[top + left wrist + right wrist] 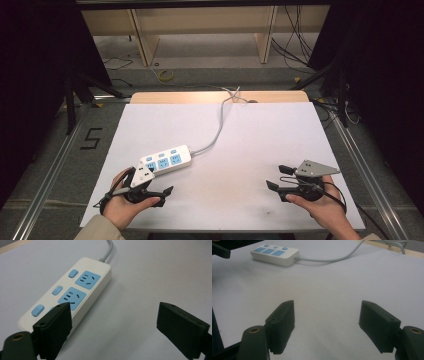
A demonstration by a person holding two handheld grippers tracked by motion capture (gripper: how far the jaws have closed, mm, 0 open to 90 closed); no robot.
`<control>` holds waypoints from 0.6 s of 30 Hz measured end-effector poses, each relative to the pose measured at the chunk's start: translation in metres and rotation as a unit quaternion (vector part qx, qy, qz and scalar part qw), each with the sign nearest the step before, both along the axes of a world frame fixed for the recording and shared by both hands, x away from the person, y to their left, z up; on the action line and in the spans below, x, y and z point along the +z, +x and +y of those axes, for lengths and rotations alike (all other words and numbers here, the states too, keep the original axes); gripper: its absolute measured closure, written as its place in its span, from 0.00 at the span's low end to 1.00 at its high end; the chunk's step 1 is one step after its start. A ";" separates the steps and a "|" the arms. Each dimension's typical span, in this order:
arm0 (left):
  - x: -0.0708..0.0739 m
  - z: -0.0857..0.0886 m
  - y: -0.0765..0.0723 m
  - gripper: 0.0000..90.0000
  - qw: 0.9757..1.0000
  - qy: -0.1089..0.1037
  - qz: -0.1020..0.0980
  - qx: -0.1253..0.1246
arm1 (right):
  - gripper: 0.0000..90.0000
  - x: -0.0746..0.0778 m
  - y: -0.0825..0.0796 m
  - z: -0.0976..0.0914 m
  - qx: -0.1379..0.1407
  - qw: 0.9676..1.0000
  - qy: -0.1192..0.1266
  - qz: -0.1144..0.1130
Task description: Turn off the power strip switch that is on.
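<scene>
Flanking left tongs (112, 322): power strip (67, 292), grey cable (217, 131).

The white-covered surface (260, 145) lies bare between both tongs and across its right half. The white plastic power strip with blue sockets (166, 159) and its grey cable (218, 127) obstruct the left-centre area.

Power strip (166, 161) on table (260, 145), left of centre, left hand-held gripper (159, 184) just before it, right hand-held gripper (278, 178) well apart
</scene>
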State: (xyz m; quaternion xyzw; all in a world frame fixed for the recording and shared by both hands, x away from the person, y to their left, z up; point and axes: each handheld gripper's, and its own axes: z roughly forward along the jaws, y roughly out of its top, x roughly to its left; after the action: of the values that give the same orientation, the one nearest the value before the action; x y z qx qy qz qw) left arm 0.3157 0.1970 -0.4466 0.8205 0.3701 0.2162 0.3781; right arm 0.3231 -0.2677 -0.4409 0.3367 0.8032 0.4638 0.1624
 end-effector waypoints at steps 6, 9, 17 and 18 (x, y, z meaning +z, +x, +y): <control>0.001 0.000 0.002 0.18 1.000 -0.003 -0.002 0.004 | 0.32 -0.001 0.001 0.000 -0.006 1.000 0.002 0.004; 0.002 0.000 0.001 0.22 1.000 0.002 -0.004 0.001 | 0.33 0.000 0.001 -0.001 -0.005 1.000 0.000 0.002; 0.009 0.000 0.002 0.73 1.000 0.012 -0.010 0.023 | 0.33 0.000 0.001 0.000 -0.002 1.000 -0.001 0.001; 0.010 -0.001 0.002 0.76 1.000 0.014 -0.011 0.024 | 0.33 0.000 0.001 0.000 -0.002 1.000 -0.001 0.001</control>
State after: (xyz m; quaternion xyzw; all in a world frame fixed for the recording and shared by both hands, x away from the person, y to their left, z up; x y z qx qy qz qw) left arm 0.3173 0.1958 -0.4368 0.8140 0.3828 0.2393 0.3656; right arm 0.3237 -0.2674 -0.4412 0.3388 0.8029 0.4626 0.1629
